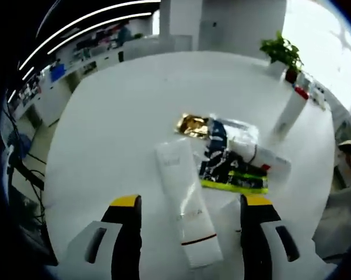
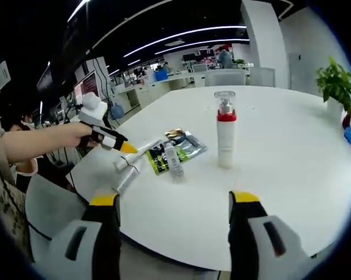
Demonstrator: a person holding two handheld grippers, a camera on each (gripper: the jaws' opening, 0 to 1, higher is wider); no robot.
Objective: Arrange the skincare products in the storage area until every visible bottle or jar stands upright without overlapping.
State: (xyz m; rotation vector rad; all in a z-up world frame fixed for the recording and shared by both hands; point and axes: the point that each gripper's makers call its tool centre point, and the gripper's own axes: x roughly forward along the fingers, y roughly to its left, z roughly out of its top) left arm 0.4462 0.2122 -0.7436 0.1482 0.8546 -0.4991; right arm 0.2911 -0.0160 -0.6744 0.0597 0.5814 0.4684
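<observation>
The landmark is the pump bottle [image 2: 225, 131] with the red collar, which stands upright on the round white table [image 2: 280, 175]. Near it lies a pile: a gold sachet [image 1: 192, 125], dark and green sachets [image 1: 231, 169], and a small white tube [image 1: 258, 154] resting across them. Beside the pile, further from the pump bottle, a long white tube [image 1: 186, 201] lies flat. The left gripper [image 1: 190, 219] hovers over that tube, jaws spread either side of it, not touching. The right gripper [image 2: 172, 213] hangs apart from the bottle, jaws wide, nothing between them
</observation>
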